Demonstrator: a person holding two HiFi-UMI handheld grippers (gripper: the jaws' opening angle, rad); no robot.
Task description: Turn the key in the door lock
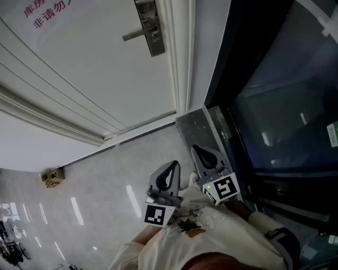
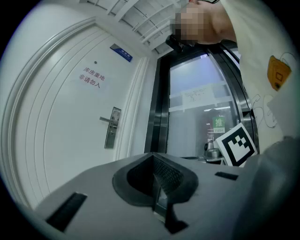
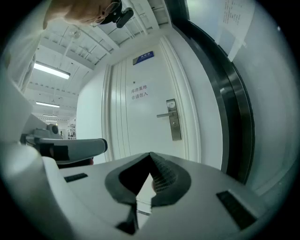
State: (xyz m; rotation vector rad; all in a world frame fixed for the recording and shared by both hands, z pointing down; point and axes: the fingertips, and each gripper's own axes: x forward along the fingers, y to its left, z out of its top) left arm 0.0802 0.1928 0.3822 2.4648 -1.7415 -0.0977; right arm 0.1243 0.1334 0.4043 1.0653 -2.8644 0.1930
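A white door [image 1: 95, 79] carries a metal lock plate [image 1: 149, 26] with a lever handle [image 1: 136, 35] that points left. I make out no key in it. Both grippers hang low by the person's body, well short of the door. My left gripper [image 1: 173, 164] is shut with nothing between its jaws. My right gripper [image 1: 199, 150] sits just to its right, also shut and empty. The lock plate [image 2: 111, 127] lies far ahead in the left gripper view, and the same lock plate [image 3: 174, 119] stands beyond the closed jaws in the right gripper view.
A dark-framed glass door [image 1: 274, 105] stands right of the white door, behind a grey stone base [image 1: 198, 126]. A small brown box [image 1: 53, 176] lies on the pale floor at the left. Red characters [image 1: 47, 13] are printed on the door.
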